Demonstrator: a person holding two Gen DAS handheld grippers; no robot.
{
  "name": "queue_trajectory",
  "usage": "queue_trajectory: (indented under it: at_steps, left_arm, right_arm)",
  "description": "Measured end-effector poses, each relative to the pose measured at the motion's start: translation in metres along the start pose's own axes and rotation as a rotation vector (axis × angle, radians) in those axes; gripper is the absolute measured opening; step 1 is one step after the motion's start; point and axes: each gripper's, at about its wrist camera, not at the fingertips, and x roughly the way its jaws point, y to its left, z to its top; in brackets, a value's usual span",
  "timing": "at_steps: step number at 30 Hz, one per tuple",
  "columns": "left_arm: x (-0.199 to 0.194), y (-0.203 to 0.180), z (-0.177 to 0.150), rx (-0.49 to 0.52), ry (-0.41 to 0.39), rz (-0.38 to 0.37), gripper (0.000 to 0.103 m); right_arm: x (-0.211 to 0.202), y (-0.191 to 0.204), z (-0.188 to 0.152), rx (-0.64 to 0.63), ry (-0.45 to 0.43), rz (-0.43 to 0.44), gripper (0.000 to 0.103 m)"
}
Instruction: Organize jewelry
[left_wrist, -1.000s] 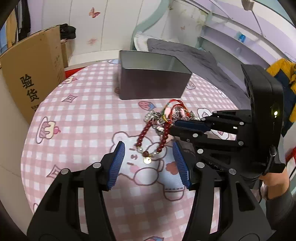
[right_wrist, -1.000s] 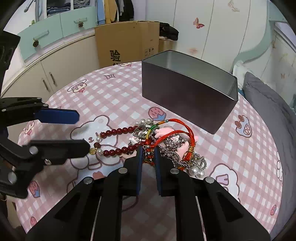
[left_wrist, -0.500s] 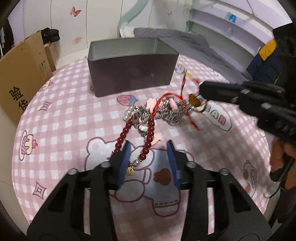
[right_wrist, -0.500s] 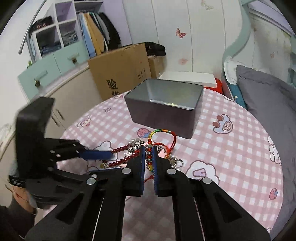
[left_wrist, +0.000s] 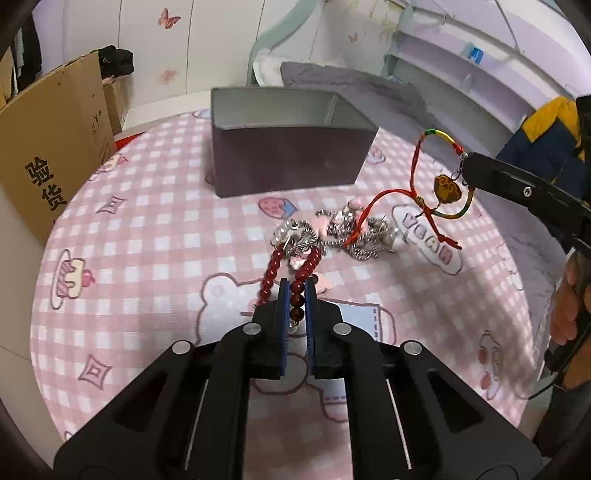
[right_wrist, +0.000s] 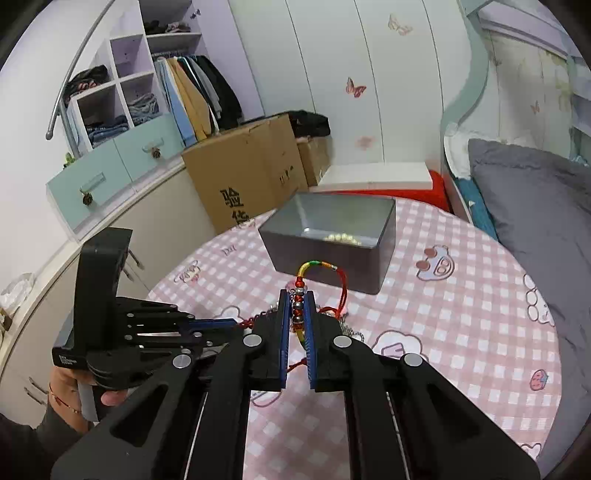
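**Left wrist view: beads pinched below, cord bracelet lifted clear**

Left wrist view shows what the other camera hides: the left gripper (left_wrist: 296, 291) has its blue-padded fingers pressed in on the dark red bead bracelet (left_wrist: 301, 275), which trails forward into the tangled heap of silver chains (left_wrist: 334, 232) lying on the pink checked tablecloth (left_wrist: 147, 258). It also shows the red cord bracelet (left_wrist: 439, 184) from the side, hanging in the air from the tip of the right gripper (left_wrist: 466, 162), with a round bronze-coloured charm dangling beneath and one red strand running down into the chain heap.

Right wrist view gives the inside of the metal tin (right_wrist: 332, 236): a smooth grey rectangular box, open at the top, with a strand of pale pearls (right_wrist: 341, 238) lying against its near inner wall. Here the right gripper (right_wrist: 298, 306) is seen pinching the cord bracelet (right_wrist: 314, 264) on its small red and silver beads, the rainbow-wound loop arching just above the fingertips and in front of the tin's near wall. The left gripper (right_wrist: 218, 324) shows as a black body low at the left, held by a hand (right_wrist: 85, 391).

Cartoon bears and strawberries are printed on the cloth, which covers a round table. Cloth lies bare between the chain heap and the tin, and to the right of the tin. A cardboard box (right_wrist: 243, 177) stands beyond the table's far left edge, and a grey bed (right_wrist: 532, 206) beyond its right.
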Motion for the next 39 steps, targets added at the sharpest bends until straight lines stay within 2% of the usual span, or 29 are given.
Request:
queue_trajectory:
  at_steps: [4,15,19,26,33,36,39]
  left_arm:
    - [-0.019,0.006,0.003,-0.027,-0.039,0.000,0.008]
    - [-0.075,0.003,0.026,-0.049,-0.179,-0.131,0.008]
    - [-0.082,-0.004,0.045,-0.027,-0.205,-0.136,0.008]
    - [-0.078,-0.015,0.087,0.026,-0.222,-0.141,0.008]
    - [-0.063,-0.011,0.133,0.039,-0.243,-0.113,0.008]
    - [-0.048,-0.007,0.149,0.032,-0.227,-0.111,0.008]
    - [-0.024,-0.002,0.157,0.022,-0.188,-0.098,0.008]
  right_arm:
    - [-0.011,0.003,0.005,-0.006,-0.022,0.001,0.006]
    - [-0.021,0.015,0.014,-0.023,-0.039,0.023,0.006]
    - [-0.020,0.013,0.023,-0.028,-0.048,0.024,0.006]
    - [-0.013,0.008,0.049,-0.040,-0.077,0.027,0.006]
    - [-0.002,0.001,0.082,-0.062,-0.132,0.008,0.006]
    - [0.009,-0.007,0.092,-0.063,-0.142,-0.001,0.006]
    - [0.031,-0.019,0.095,-0.054,-0.112,-0.015,0.006]
